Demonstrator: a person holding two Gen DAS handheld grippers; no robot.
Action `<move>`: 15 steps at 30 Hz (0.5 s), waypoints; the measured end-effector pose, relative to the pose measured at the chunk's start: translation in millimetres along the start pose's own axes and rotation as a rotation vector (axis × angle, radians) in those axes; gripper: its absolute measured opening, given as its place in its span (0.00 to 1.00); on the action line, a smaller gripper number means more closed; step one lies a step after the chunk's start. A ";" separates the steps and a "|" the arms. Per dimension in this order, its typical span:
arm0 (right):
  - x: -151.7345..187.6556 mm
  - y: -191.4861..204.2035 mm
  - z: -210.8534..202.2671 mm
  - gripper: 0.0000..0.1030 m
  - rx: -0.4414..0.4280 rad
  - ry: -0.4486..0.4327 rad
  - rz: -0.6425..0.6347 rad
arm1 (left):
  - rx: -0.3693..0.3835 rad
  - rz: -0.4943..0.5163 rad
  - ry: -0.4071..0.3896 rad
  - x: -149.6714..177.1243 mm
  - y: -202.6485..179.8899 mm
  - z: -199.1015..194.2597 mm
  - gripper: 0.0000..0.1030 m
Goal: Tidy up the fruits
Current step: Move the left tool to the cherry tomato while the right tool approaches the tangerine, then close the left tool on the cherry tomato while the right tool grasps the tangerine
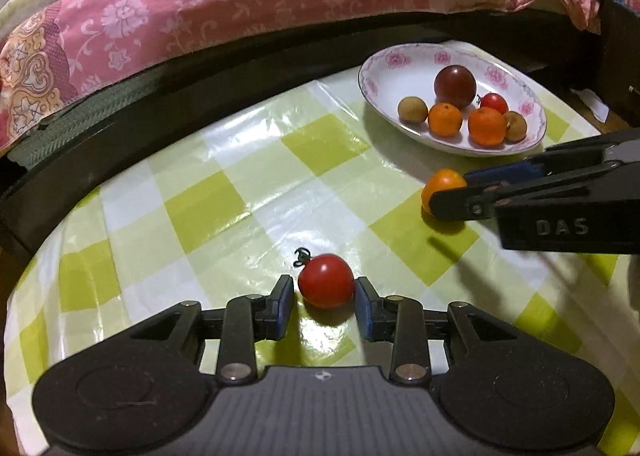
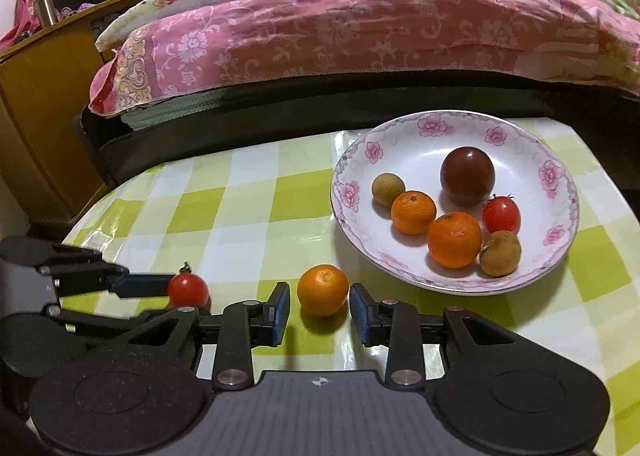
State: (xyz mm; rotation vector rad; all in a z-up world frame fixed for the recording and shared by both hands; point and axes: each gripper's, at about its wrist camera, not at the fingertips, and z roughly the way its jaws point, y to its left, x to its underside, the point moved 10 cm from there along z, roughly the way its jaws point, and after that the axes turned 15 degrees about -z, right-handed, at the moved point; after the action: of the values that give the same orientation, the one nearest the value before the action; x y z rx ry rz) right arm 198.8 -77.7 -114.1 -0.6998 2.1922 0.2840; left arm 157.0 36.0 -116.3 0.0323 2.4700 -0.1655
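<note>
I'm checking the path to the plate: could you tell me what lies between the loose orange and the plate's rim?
Nothing: in the right wrist view, only bare checkered tablecloth separates the loose orange from the plate.

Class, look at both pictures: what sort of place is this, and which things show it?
Probably a bedroom at home: a bed with a pink floral quilt beside a table with a green-and-white checked plastic cloth, and a flower-rimmed white plate holding fruit.

The tablecloth (image 2: 240, 191) has green and white checks. The plate (image 2: 560, 191) on it is white with pink flowers. In the plate lie two orange, two brown, one red and one dark red fruit. The bedcover (image 2: 320, 27) behind the plate is pink with flowers.
</note>
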 end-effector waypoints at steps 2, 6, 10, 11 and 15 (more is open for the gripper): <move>-0.2 0.5 4.2 0.32 -0.002 -0.001 0.004 | 0.002 -0.002 -0.004 -1.8 0.3 1.1 0.41; 2.8 1.9 11.7 0.28 0.009 0.017 -0.007 | 0.004 -0.008 -0.007 -5.0 1.2 3.5 0.41; 4.3 3.0 11.9 0.24 0.021 0.024 -0.022 | 0.002 0.005 -0.008 -4.9 -1.7 3.2 0.37; 4.4 3.2 10.9 0.24 0.023 0.027 -0.023 | 0.003 0.009 -0.005 -4.8 -3.3 3.0 0.37; 10.0 2.6 1.0 0.24 0.039 0.040 -0.016 | 0.021 0.031 -0.004 -1.6 -13.9 -0.8 0.37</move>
State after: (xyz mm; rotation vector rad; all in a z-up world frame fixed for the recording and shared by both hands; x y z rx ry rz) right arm 192.7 -79.0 -122.4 -0.7072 2.2231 0.2198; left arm 156.9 22.4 -113.2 0.0795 2.4620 -0.1783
